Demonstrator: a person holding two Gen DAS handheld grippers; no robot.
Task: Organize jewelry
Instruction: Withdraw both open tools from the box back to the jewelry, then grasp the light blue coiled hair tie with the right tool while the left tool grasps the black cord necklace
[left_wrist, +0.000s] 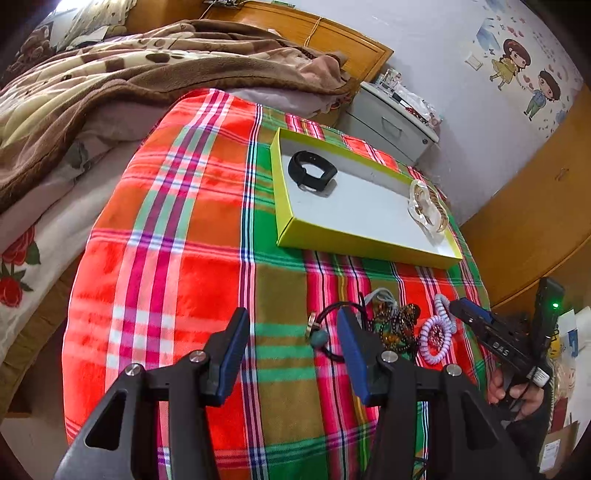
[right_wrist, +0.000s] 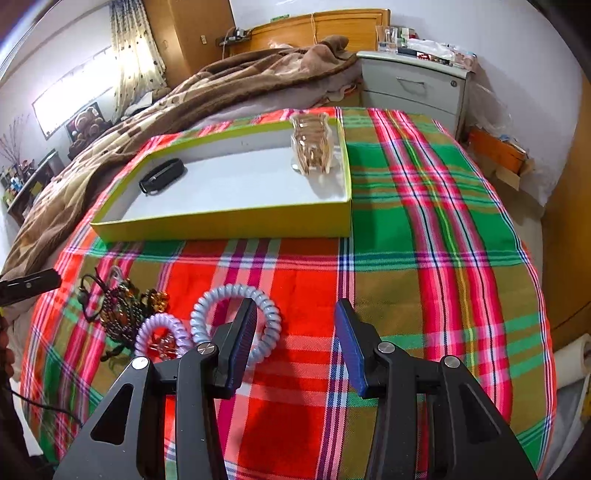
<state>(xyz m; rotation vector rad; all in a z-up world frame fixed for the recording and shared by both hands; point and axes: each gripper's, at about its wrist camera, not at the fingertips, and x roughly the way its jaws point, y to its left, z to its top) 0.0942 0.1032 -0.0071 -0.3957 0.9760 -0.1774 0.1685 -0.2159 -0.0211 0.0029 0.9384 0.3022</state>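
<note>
Bare cloth (right_wrist: 424, 229) right, tray (right_wrist: 221, 221) ahead

You are looking at only one readable marking: white letters that seem to read "DAS", printed on the black body of the right gripper (left_wrist: 476, 319), which is showing at the right edge of your left wrist view. The last letter is looking uncertain. Small print on a white label near the hand (left_wrist: 511, 397) below it is staying too tiny to read
</note>
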